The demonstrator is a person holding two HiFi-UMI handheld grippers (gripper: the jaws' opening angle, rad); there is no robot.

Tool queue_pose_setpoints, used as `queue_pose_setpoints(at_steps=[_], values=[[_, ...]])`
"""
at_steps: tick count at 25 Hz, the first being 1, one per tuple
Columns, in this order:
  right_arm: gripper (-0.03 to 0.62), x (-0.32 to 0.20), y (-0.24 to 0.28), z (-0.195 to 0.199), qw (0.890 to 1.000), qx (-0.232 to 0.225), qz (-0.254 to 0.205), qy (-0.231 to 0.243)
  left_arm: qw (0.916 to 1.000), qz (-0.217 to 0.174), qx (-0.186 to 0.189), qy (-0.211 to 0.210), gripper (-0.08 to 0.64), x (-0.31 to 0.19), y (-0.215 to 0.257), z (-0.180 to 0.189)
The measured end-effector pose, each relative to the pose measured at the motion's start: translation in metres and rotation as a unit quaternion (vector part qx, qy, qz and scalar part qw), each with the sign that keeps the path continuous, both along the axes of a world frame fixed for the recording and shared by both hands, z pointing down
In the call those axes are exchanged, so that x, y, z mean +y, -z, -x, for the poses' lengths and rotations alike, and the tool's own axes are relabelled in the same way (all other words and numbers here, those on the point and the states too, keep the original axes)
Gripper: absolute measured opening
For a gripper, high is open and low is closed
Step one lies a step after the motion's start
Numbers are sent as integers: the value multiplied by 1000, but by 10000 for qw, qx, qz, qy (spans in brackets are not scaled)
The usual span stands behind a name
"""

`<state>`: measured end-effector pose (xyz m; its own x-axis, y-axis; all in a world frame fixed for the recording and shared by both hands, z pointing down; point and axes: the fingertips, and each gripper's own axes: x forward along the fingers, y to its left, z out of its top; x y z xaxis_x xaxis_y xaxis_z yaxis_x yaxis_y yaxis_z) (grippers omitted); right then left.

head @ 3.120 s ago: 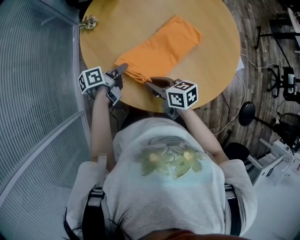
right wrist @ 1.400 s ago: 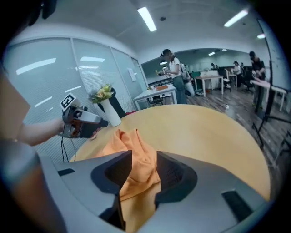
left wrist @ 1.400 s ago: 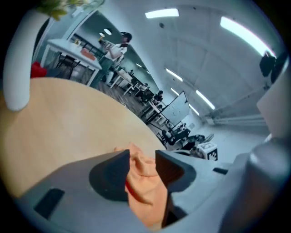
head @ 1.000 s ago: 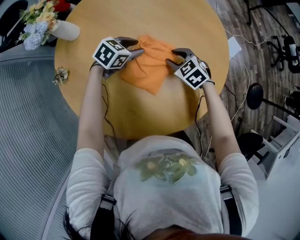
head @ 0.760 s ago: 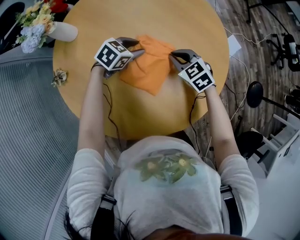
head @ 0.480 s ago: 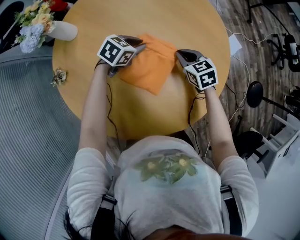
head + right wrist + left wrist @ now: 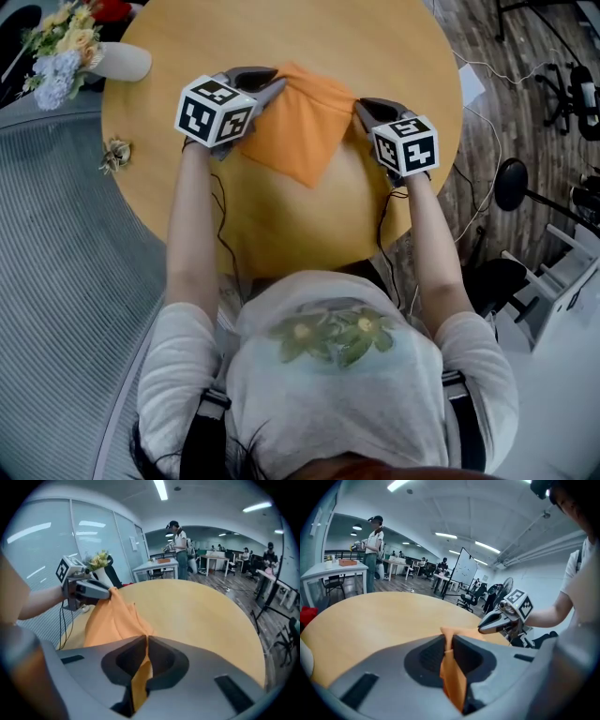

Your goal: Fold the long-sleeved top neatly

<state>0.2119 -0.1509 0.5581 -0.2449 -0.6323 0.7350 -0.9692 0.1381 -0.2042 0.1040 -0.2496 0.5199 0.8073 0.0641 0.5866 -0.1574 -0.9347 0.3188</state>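
left gripper [image 7: 270, 86], right gripper [image 7: 362, 106] nose-down, just-closed on top [image 7: 305, 131]

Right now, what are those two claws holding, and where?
The orange top: the left gripper pinches its left edge, the right gripper its right edge. Both jaws have just been closing, fabric between them.

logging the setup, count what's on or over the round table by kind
orange top: 1
grippers: 2, left gripper and right gripper, jaws just closed on that top
vase of flowers: 1
small trinket: 1
total: 5
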Motion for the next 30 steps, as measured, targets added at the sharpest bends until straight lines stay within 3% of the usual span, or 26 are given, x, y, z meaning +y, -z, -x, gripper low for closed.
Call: queue_pose_setpoints(at_steps=[3, 5, 9, 13, 16, 18, 20, 23, 27, 30], values=[[28, -15, 25, -5, 9979, -77, -549, -339, 9988, -255, 155, 395, 55, -18, 10, 0], [28, -28, 24, -10, 9974, 113, -598, -392, 9966, -401, -55, 715, 55, -31, -3, 0], [28, -36, -24, -29, 9939, 849, 369, -605, 9931, -226, -670, 937, 55, -32, -54, -12], [28, -38, -63, -29, 9909, 1080, 614, -511, 9864, -348, -1051, 1212, 69, -38, -88, -14], [23, -41, -80, -26, 9908, 1169, 551, -388, 9827, 237, -819, 1646, 82, -44, -101, -8], [23, -41, -83, -29, 9918, 1101, 506, -395, 9755, 787, -596, 1966, 100, -45, -101, -2], [23, -41, -84, -31, 9931, 931, 533, -466, 9695, 1084, -466, 2149, 115, -43, -101, 4], [23, -41, -83, -29, 9922, 953, 647, -472, 9668, 1132, -490, 2239, 115, -32, -103, 12], [18, -40, -83, -23, 9851, 1540, 770, 44, 9649, 1019, -597, 2348, 115, -7, -106, 31], [18, -33, -83, -21, 9781, 1944, 625, 398, 9585, 1107, -610, 2556, 114, 25, -107, 55]])
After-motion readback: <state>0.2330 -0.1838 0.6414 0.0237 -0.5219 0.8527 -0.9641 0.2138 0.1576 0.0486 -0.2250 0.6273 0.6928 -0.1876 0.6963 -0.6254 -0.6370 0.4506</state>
